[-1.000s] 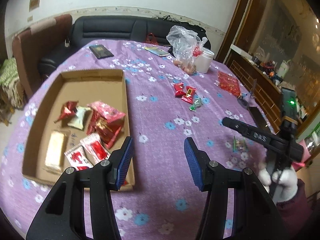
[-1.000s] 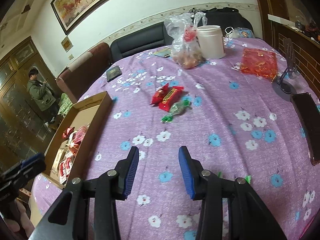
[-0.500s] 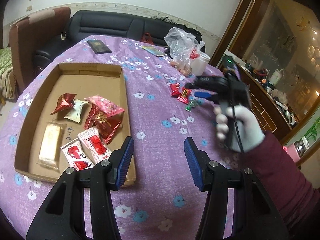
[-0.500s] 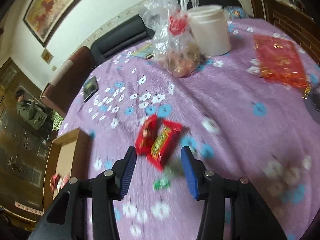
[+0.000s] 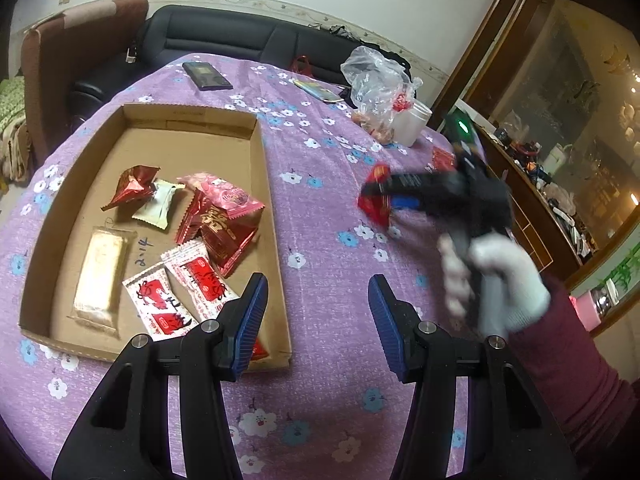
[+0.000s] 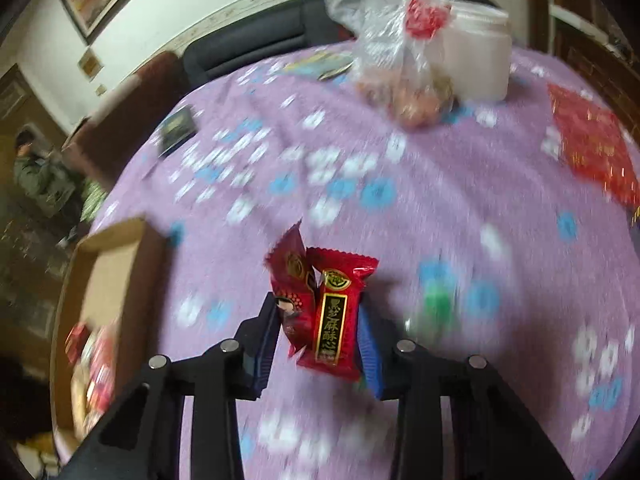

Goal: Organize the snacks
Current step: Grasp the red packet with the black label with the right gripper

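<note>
My right gripper (image 6: 318,320) is shut on two red snack packets (image 6: 334,312), held side by side above the purple flowered tablecloth (image 6: 360,184). In the left wrist view the right gripper (image 5: 384,196) shows blurred at mid right with the red packets (image 5: 374,204) in its tip. My left gripper (image 5: 318,304) is open and empty, low over the cloth beside the right wall of the cardboard tray (image 5: 272,200). The tray holds several wrapped snacks (image 5: 216,220). A small green candy (image 6: 436,304) lies blurred on the cloth right of the held packets.
A clear plastic bag of snacks (image 5: 376,92) and a white jar (image 5: 414,124) stand at the far side. A black phone (image 5: 207,76) and another phone (image 5: 318,91) lie near the far edge. A red packet (image 6: 592,148) lies at right. A sofa (image 5: 240,44) is behind.
My right gripper moved down onto the two red packets, shut on them and lifted them off the cloth. The left gripper stayed open and shifted slightly.
</note>
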Available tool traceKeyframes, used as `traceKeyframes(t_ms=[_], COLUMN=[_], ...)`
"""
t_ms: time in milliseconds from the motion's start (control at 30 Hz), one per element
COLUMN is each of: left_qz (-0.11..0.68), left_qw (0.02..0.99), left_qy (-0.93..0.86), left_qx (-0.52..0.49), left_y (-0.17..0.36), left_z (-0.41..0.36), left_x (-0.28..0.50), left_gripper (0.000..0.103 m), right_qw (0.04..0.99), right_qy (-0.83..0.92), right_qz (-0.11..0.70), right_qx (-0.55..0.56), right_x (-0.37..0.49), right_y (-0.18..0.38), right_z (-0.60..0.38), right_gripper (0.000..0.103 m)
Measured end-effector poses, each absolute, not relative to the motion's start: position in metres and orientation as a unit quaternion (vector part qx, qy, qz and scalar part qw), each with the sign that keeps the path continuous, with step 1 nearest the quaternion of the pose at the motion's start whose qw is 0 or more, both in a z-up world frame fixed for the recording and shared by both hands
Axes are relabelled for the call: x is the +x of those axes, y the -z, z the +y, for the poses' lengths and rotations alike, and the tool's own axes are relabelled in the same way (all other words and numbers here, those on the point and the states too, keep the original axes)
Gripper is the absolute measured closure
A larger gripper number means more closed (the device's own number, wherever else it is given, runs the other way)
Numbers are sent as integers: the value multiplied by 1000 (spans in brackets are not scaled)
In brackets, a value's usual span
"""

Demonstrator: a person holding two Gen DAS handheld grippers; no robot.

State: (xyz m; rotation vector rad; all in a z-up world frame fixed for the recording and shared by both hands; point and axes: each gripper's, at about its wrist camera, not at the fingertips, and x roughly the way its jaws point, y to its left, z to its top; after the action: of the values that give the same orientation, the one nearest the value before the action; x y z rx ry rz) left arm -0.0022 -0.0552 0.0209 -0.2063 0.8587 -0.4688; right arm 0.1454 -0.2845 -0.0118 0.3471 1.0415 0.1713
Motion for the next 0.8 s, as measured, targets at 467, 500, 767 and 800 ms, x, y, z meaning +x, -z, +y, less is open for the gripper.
traceKeyframes(t_ms=[467, 500, 767, 800], left_qz=[415, 418, 415, 414], left_qw=[868, 866, 869, 870], left_qy=[253, 255, 266, 269], left_qx=[-99, -99, -32, -23], left_y=[-22, -21, -22, -21], left_z=[-77, -80, -103, -107], left_x=[-9, -9, -16, -15], left_gripper=[51, 51, 51, 51], right_qw=[870, 869, 877, 874], right_qy=[-147, -154, -114, -118], right_qz=[438, 442, 457, 461], right_qx=[172, 162, 96, 94], right_x=[31, 30, 53, 54], right_y=[-8, -4, 20, 23], right_z=[-318, -311, -274, -271], right_gripper=[42, 43, 67, 68])
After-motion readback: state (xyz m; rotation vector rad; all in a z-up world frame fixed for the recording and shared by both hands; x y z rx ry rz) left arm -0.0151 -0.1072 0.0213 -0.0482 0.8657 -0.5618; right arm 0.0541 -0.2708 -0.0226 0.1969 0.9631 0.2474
